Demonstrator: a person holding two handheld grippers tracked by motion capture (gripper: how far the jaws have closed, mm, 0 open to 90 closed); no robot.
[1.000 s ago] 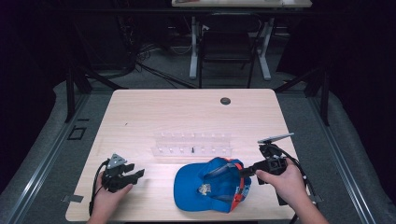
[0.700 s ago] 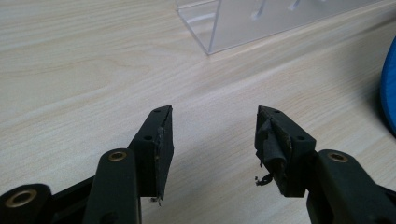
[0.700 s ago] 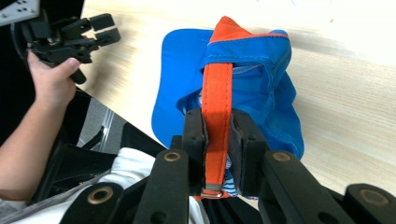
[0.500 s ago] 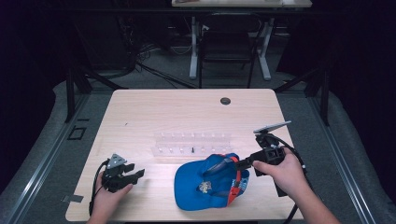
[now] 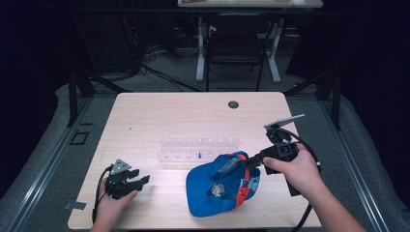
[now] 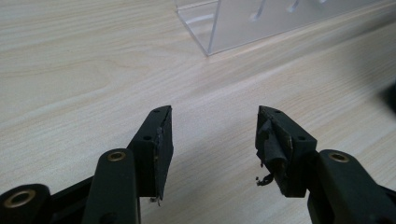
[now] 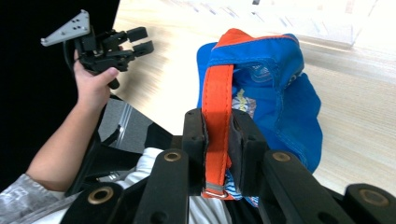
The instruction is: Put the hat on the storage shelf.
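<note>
A blue cap [image 5: 217, 186] with an orange strap [image 7: 217, 116] is partly lifted off the front of the table. My right gripper [image 5: 249, 163] is shut on that orange strap at the cap's back edge, the strap pinched between the black pads [image 7: 239, 154]. The cap's crown hangs down toward the wood. My left gripper [image 5: 141, 180] rests low on the table's front left, held in a hand, jaws open with bare wood between the fingertips [image 6: 159, 140]. It shows at a distance in the right gripper view as the left gripper [image 7: 140, 41].
A clear acrylic rack [image 5: 198, 149] with small pegs stands across the middle of the table, just behind the cap; its corner [image 6: 210, 28] is ahead of the left jaws. A round dark grommet [image 5: 233, 104] sits near the far edge. Chairs and table legs stand beyond.
The right gripper has risen with the cap's strap in it, pulling the back of the cap up off the table. The left gripper has stayed put.
</note>
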